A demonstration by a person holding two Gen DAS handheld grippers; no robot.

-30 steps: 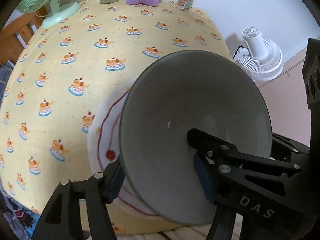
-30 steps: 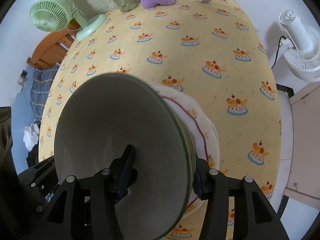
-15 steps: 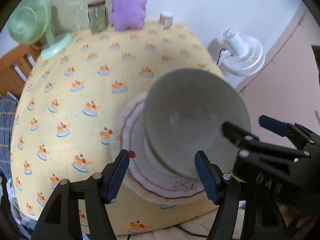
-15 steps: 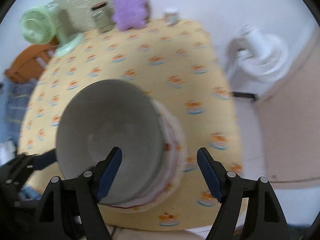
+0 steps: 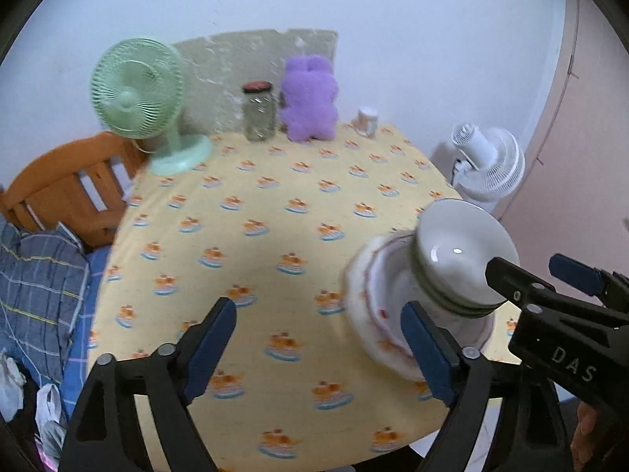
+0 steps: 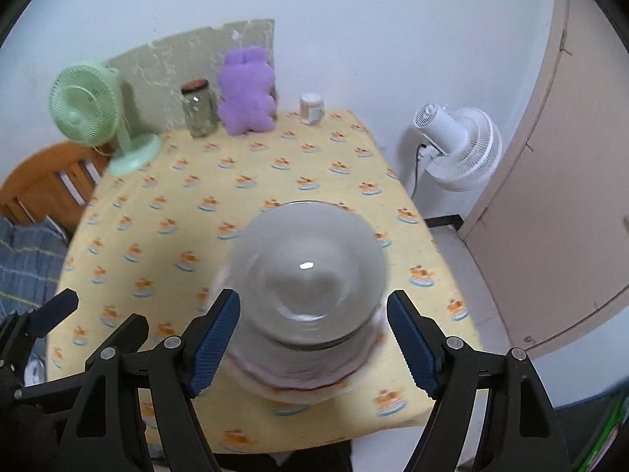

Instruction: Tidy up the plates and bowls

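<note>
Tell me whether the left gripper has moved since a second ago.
Yes. The left gripper has let go of the bowl and backed away; the green fan now shows whole.

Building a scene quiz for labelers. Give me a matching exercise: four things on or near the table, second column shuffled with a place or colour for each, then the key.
Column one:
1. desk fan
2. plush toy
3. glass jar
4. stacked bowls

Column two:
A. purple, at the table's far edge by the wall
B. on the red-rimmed plates near the table's front right
C. mint green, at the far left corner
D. clear, with a dark red lid

Pairs: 1-C, 2-A, 3-D, 4-B
</note>
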